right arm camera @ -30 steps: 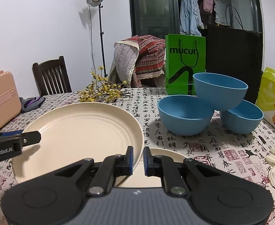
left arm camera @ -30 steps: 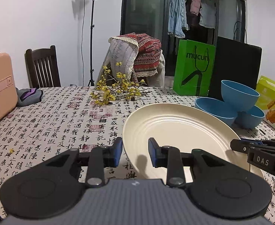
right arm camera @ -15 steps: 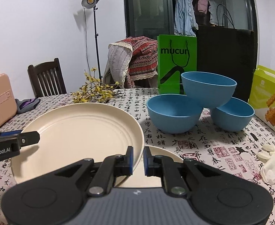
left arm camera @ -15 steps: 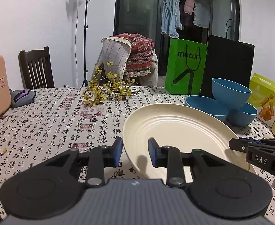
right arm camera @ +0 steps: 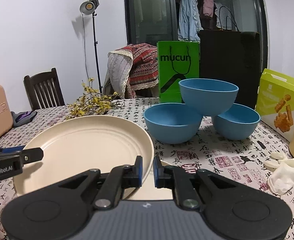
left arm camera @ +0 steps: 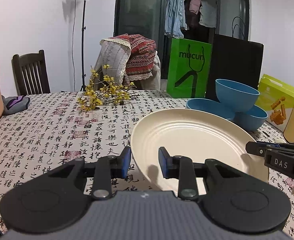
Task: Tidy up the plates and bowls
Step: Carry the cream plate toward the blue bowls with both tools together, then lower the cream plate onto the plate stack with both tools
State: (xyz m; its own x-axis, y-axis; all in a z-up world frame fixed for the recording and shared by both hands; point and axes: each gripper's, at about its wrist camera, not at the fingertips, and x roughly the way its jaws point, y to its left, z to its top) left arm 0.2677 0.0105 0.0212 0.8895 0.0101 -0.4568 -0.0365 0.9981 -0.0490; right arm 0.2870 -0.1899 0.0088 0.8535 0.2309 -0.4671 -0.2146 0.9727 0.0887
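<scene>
Tablecloth (left arm camera: 46, 132); plate (left arm camera: 191, 138) (between both grippers)

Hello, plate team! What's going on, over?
Left tool and right tool both shut on the cream plate. Second plate underneath. Blue bowls stacked ahead, apart.

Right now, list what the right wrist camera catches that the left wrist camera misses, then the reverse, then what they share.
Right wrist only: a second cream plate lying under the raised one, and crumpled white tissue on the patterned tablecloth.

Left wrist only: nothing of note that the other lacks.

Both: the round cream ridged plate gripped at opposite rims by the left gripper and right gripper, three blue bowls piled as a pyramid, and the green paper bag.
</scene>
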